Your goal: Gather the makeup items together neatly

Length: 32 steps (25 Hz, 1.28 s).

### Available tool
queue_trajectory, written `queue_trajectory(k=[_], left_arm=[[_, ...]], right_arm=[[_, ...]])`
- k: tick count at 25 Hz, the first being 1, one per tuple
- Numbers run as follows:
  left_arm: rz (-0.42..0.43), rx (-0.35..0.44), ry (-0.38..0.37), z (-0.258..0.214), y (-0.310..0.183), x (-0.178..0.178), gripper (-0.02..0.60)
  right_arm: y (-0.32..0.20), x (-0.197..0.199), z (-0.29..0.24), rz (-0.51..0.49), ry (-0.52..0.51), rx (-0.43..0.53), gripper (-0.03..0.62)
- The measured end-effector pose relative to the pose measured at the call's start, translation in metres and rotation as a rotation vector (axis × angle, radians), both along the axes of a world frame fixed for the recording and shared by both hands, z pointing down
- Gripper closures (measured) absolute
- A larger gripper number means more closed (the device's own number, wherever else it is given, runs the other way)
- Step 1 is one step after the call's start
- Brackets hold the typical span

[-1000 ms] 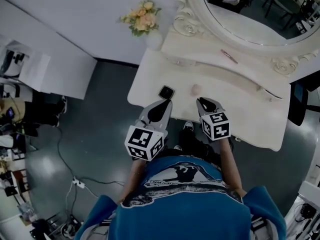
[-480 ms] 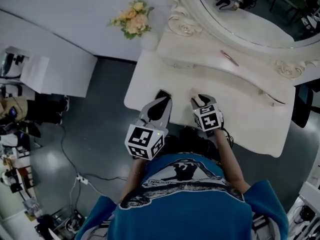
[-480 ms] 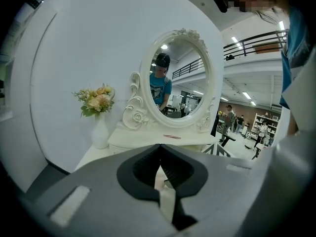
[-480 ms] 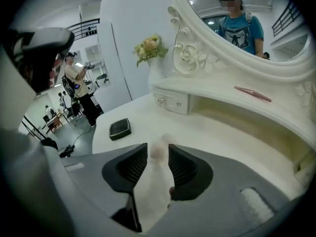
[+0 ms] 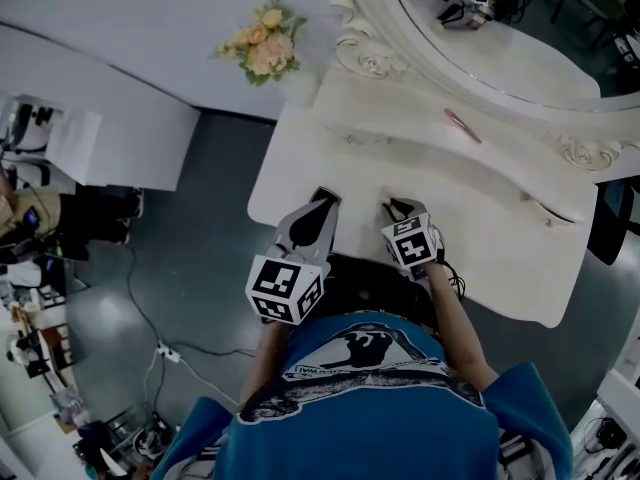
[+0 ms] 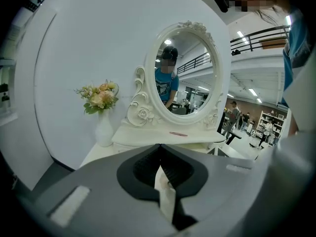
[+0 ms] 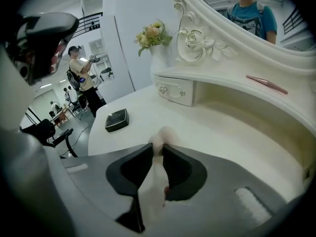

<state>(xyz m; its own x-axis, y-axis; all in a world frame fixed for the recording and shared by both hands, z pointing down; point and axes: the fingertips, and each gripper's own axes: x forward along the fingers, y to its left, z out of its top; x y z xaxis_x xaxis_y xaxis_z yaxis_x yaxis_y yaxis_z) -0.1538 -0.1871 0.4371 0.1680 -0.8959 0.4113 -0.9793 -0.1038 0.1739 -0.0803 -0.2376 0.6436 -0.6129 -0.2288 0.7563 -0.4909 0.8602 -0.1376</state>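
The gathering is hardly begun: the three makeup items lie apart. The black square compact case (image 7: pixel 117 119) sits near the front corner of the white vanity surface (image 5: pixel 480 258). The pale pink rounded sponge (image 7: pixel 164 134) lies in mid-surface, and the slim pink pencil (image 5: pixel 462 125) rests well away on the raised shelf under the oval mirror (image 5: pixel 520 38).

The right tongs (image 7: pixel 157 147) have just been closing to a narrow gap with the sponge right at their tips; I judge it not yet firmly pinched. The left tongs (image 6: pixel 159 146) are closed together on nothing.

Only the right gripper view shows the compact and the sponge clearly; in the head view the tongs cover both. The head view alone shows both tongs side by side at the front edge.
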Motion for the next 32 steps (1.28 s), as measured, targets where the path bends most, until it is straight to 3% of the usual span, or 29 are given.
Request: queue_trajectory(k=[10, 17, 23, 32], left_arm=[[0.162, -0.008, -0.005, 0.004, -0.026, 0.029, 0.566], [0.264, 0.004, 0.003, 0.003, -0.039, 0.037, 0.566], [0.285, 0.002, 0.018, 0.004, -0.042, 0.025, 0.566], [0.268, 0.008, 0.036, 0.006, -0.039, -0.005, 0.566]], right_arm=[[0.0, 0.047, -0.013, 0.062, -0.013, 0.03, 0.537], [-0.013, 0.113, -0.008, 0.16, 0.117, 0.103, 0.537], [-0.022, 0.148, -0.001, 0.205, 0.209, 0.11, 0.533], [-0.02, 0.156, 0.003, 0.297, 0.196, 0.074, 0.486]])
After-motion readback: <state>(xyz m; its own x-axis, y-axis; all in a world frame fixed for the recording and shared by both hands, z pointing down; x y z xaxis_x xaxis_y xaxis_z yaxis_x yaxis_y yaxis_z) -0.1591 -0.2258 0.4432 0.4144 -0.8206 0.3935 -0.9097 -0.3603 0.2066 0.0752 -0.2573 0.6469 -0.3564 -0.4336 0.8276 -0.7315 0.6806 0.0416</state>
